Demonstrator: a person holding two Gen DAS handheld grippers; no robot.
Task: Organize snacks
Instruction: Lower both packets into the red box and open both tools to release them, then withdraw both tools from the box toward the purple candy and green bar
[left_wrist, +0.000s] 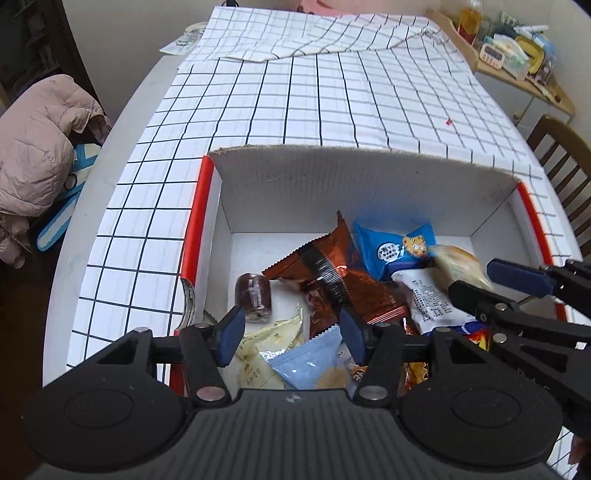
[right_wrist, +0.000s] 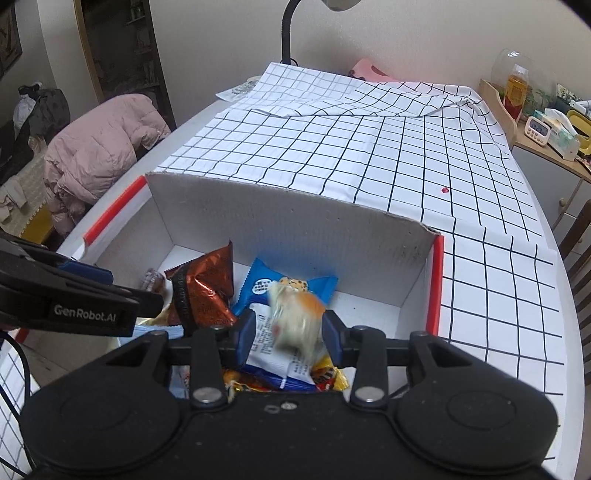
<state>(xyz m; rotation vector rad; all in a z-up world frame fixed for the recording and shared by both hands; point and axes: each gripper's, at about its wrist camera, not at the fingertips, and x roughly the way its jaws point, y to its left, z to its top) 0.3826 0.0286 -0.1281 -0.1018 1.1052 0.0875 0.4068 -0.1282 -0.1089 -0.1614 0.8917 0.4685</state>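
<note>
A white cardboard box (left_wrist: 332, 184) with red edges holds several snack packs. Over its near left part my left gripper (left_wrist: 291, 336) hangs open; a light blue packet (left_wrist: 310, 363) and a cream packet (left_wrist: 264, 349) lie just below its pads, untouched. Beyond them lie a wrapped round chocolate cake (left_wrist: 255, 295), a brown foil packet (left_wrist: 332, 273) and a blue cookie packet (left_wrist: 399, 247). My right gripper (right_wrist: 290, 338) is shut on a blurred bun in clear wrap (right_wrist: 295, 317), held above a white printed packet (right_wrist: 269, 354) on the box's right side.
The box (right_wrist: 295, 221) stands on a black-and-white checked cloth (right_wrist: 369, 155) covering a white table. A pink jacket (right_wrist: 96, 147) hangs at the left. A cluttered wooden shelf (left_wrist: 517, 55) and a chair (left_wrist: 561, 155) stand at the right. A tiny red scrap (right_wrist: 444, 190) lies on the cloth.
</note>
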